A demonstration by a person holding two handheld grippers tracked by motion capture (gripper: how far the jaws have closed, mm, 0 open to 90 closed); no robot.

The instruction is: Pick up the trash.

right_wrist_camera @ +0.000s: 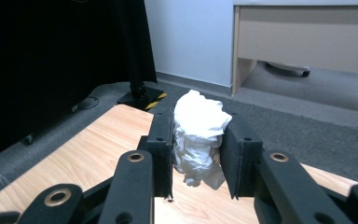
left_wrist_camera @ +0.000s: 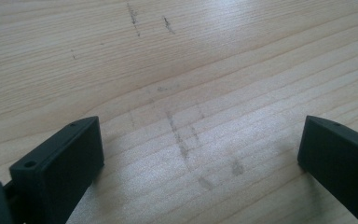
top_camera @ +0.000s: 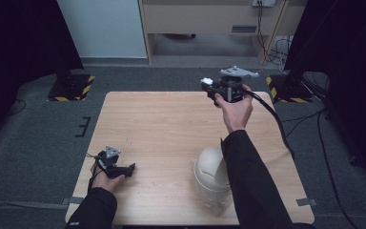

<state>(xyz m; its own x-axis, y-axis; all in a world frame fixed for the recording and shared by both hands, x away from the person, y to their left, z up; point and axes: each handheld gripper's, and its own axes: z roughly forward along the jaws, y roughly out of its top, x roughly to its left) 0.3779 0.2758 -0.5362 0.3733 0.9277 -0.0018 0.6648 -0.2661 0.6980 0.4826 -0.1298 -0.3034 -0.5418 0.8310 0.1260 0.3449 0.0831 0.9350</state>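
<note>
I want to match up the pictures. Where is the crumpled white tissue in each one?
High view: the crumpled white tissue is a small white bit at the tip of the right gripper, raised over the table's far edge.
Right gripper view: it sits in the middle, squeezed between the two black jaws.
Left gripper view: the open left gripper looks at bare wood.
Shared landmark: the light wooden table.

The high view looks forward and down over the whole wooden surface (top_camera: 171, 124). The left gripper view sits close above its grain; the right gripper view faces outward across its far edge.
</note>
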